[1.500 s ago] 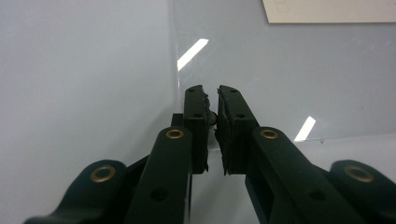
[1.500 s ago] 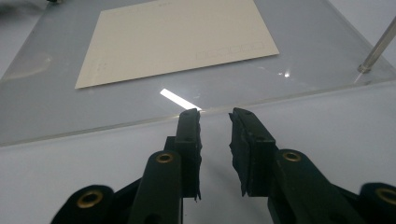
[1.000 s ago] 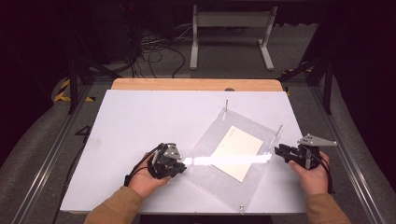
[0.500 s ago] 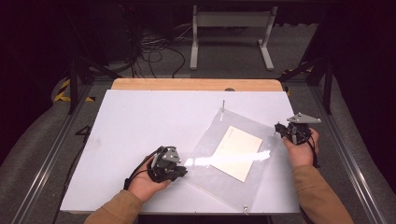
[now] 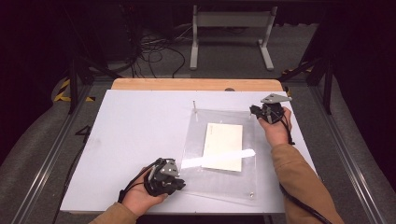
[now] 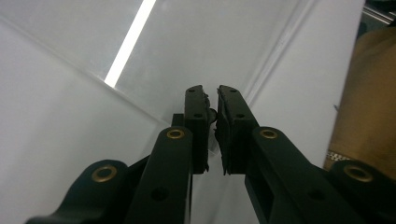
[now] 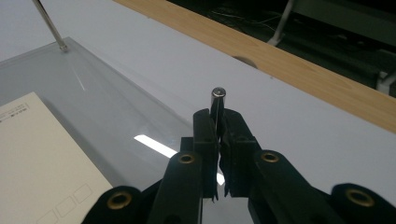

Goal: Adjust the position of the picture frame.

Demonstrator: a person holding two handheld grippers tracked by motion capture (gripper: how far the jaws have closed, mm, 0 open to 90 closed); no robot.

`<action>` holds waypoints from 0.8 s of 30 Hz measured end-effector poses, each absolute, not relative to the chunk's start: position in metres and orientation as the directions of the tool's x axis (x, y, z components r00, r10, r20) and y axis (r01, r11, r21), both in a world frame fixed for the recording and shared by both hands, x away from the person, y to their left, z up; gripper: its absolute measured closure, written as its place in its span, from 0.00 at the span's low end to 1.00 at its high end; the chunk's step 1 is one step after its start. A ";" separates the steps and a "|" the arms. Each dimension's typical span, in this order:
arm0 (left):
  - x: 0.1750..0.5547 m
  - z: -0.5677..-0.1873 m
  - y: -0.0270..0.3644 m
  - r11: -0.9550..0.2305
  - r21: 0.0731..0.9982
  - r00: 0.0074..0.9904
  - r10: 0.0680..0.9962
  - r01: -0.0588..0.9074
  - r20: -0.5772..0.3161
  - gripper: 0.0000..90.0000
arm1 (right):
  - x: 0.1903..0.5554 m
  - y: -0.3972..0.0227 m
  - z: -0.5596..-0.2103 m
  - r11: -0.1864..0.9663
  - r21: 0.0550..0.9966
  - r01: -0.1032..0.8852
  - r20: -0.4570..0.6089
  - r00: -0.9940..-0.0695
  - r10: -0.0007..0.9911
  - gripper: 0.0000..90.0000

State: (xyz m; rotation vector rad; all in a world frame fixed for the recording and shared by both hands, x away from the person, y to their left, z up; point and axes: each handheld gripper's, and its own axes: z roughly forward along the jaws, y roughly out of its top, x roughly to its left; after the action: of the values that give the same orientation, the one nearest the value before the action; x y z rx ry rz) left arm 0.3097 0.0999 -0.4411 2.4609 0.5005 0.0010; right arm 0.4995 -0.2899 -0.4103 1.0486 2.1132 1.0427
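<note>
Moved: right gripper (image 5: 256, 111) has travelled up the bench (image 5: 140, 126) to the far right corner of the clear acrylic sheet (image 5: 219, 182), which swung with it.
Right fingers: pinching the upright steel pin (image 7: 218, 95).
Left fingers: nearly together at the sheet's near-left corner (image 6: 212, 114); left gripper (image 5: 180, 183).
Cream card (image 5: 223, 146): under the sheet.
Risk: a skewed pull could jam the pin.

A white frame (image 5: 231, 21) stands on the grey floor (image 5: 345, 140), with black cables (image 5: 154, 49) beside it

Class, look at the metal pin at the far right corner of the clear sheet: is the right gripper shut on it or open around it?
Shut on it. In the right gripper view the right gripper has both jaws pressed against the metal pin, whose rounded head sticks up above them.
</note>
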 end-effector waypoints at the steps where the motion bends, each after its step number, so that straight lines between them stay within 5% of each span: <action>1: 0.306 -0.441 0.100 -0.741 0.575 0.930 0.348 0.348 -0.115 0.92 | 0.502 -0.283 -0.410 0.400 0.828 0.393 -0.135 -0.553 0.822 0.95; 24: 0.283 -0.439 0.106 -0.773 0.561 0.955 0.260 0.296 -0.145 0.92 | 0.492 -0.271 -0.430 0.388 0.818 0.425 -0.053 -0.616 0.786 0.95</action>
State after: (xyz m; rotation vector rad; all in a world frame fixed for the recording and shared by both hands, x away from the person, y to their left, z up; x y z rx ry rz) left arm 0.2829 0.1059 -0.4395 2.4949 0.3917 -0.0785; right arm 0.4917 -0.2712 -0.4298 1.0415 2.2154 1.1176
